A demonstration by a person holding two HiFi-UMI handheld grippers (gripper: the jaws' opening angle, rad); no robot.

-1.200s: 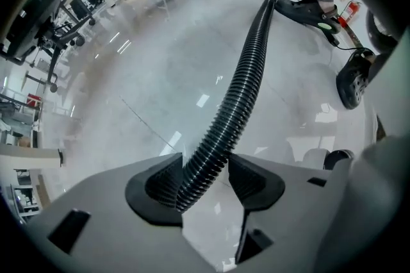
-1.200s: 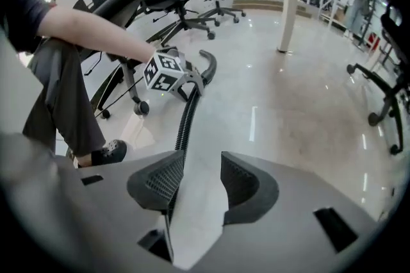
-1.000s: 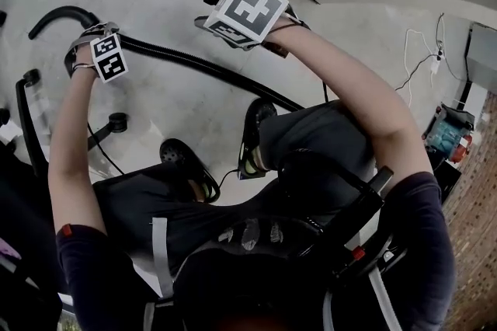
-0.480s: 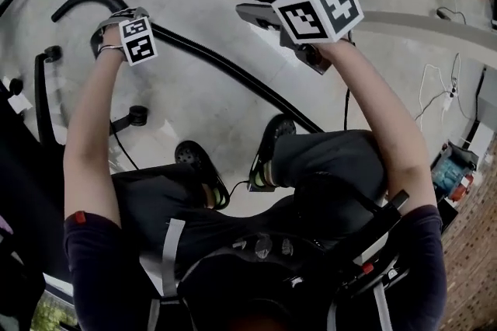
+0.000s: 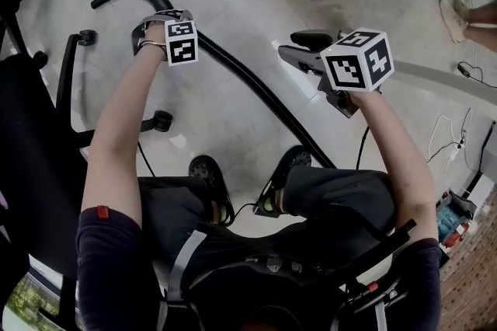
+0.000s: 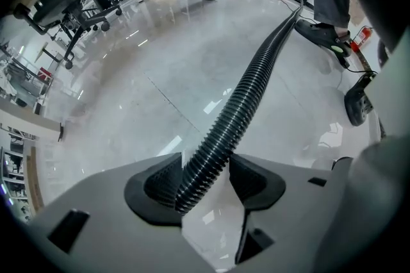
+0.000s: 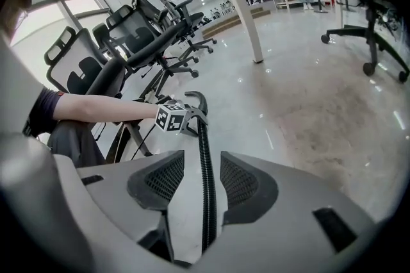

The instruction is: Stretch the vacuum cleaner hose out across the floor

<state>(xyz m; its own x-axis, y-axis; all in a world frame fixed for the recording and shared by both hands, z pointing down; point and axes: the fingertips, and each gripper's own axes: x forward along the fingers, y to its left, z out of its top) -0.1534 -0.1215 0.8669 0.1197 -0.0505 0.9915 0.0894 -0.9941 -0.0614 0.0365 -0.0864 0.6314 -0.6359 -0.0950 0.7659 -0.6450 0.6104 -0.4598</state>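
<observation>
grip: your left gripper [image 6: 202,177] clamps the hose [image 6: 251,91], right gripper [image 7: 202,183] open and empty above it | do: pull straight along the hose, hold the clamp firm, no twisting

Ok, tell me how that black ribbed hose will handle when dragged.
Probably floppy: the hose curves loosely away from the left tongs. Its ribs likely resist slipping in the grip. Seems light, since one pair of tongs lifts it.
</observation>
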